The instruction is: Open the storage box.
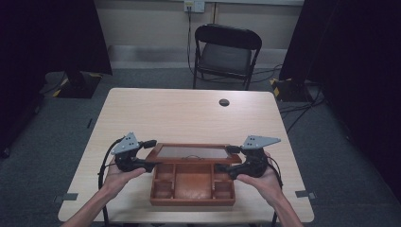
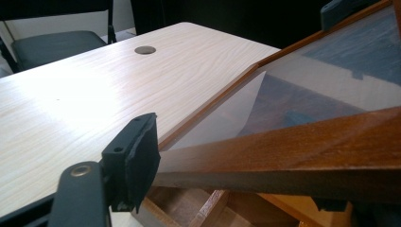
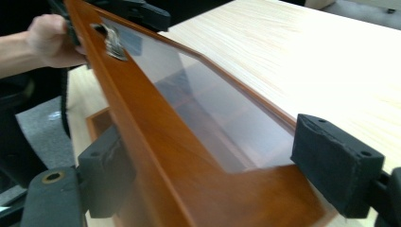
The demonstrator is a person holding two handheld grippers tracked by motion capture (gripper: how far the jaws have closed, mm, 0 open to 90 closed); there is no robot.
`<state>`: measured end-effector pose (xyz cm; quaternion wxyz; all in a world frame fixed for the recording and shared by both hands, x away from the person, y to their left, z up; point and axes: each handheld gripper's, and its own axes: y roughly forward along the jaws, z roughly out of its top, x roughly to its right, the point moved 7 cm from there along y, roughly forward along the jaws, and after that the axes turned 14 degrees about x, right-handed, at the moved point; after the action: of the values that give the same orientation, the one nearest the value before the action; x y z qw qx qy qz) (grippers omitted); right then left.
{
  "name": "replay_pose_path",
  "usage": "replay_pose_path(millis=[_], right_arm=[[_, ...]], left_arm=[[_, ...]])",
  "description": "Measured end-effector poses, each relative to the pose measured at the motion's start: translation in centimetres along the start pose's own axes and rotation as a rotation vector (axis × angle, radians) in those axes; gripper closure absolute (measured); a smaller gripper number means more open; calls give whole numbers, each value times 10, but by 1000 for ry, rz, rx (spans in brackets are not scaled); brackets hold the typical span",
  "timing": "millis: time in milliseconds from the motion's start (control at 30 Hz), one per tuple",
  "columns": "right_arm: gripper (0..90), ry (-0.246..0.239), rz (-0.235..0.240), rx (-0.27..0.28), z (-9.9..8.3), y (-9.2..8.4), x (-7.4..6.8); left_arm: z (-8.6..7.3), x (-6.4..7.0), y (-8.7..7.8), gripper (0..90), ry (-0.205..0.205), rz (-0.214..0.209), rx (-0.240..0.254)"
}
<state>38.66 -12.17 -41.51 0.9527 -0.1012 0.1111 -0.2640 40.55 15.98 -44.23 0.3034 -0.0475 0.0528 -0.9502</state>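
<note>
gripping the glass-paned wooden lid (image 1: 191, 152) at either end, left fingers (image 2: 142, 156) and right fingers (image 3: 338, 163) part-open around its frame

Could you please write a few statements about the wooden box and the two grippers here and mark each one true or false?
1. The wooden box has its glass-paned lid raised. True.
2. The left gripper and the right gripper are at opposite ends of the lid. True.
3. The box is packed with tools. False: the compartments in view look empty.
4. A chair stands beyond the table. True.
5. The lid is solid wood throughout. False: a wooden frame surrounds a clear pane.
</note>
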Motion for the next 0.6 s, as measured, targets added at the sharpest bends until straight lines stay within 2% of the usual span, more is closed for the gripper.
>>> replay_pose_path(millis=[133,200,367,467,567,600], right_arm=[[224,1,-17,3,1,1,7],[256,18,-13,13,2,1,11],[328,36,-29,57,7,1,22],[378,44,-31,59,8,3,28],[386,49,-24,57,8,6,31],[403,46,-10,60,8,8,32]], left_arm=[[0,0,3,297,-7,-1,8],[2,-1,5,321,-16,2,17],[8,-6,8,363,-8,-7,16],[11,-7,9,403,-7,-8,24],[8,-9,12,415,-19,1,19],[7,-10,13,429,-21,-4,16]])
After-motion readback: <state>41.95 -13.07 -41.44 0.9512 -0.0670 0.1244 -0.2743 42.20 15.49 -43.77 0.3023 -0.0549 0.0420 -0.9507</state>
